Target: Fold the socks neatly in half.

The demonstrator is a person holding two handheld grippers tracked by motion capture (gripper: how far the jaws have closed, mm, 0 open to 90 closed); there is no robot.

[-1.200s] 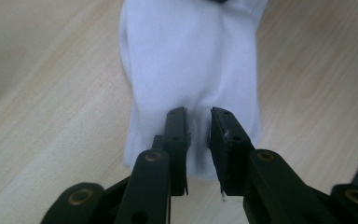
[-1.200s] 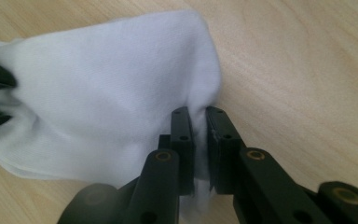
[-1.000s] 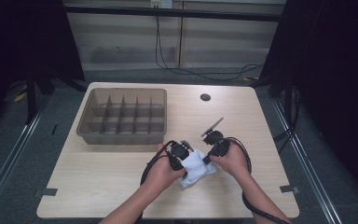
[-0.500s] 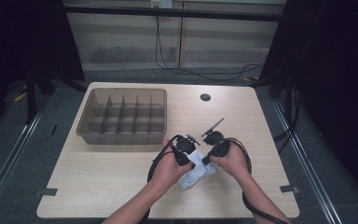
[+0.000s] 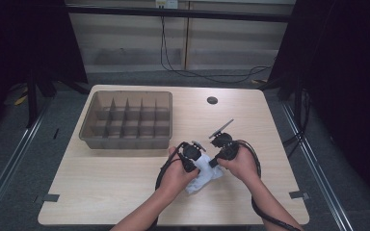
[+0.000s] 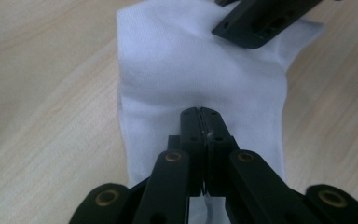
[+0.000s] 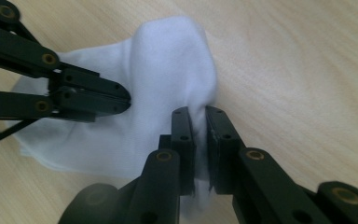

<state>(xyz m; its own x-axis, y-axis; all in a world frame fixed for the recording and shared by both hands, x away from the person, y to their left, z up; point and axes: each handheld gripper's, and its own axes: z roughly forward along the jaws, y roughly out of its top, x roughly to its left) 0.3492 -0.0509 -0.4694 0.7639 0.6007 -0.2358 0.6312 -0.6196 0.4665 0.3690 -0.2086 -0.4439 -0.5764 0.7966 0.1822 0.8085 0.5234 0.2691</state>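
A white cloth (image 5: 203,177) lies crumpled on the wooden table near its front middle. My left gripper (image 5: 196,162) comes at it from the left. Its jaws have just been closing and now pinch a fold of the cloth (image 6: 182,65) between the tips of the left gripper (image 6: 200,112). My right gripper (image 5: 213,161) comes from the right, and in its own view the right gripper (image 7: 199,112) is shut on another fold of the cloth (image 7: 168,60). The left gripper (image 7: 121,99) shows beside it, close by.
A brown tray (image 5: 125,141) with several divided compartments stands at the back left of the table. A small black round disc (image 5: 212,100) lies toward the back edge. Both cables trail back along the forearms.
The left hand has shifted slightly to the right, closer to the right hand, over the cloth. The right hand has kept still.
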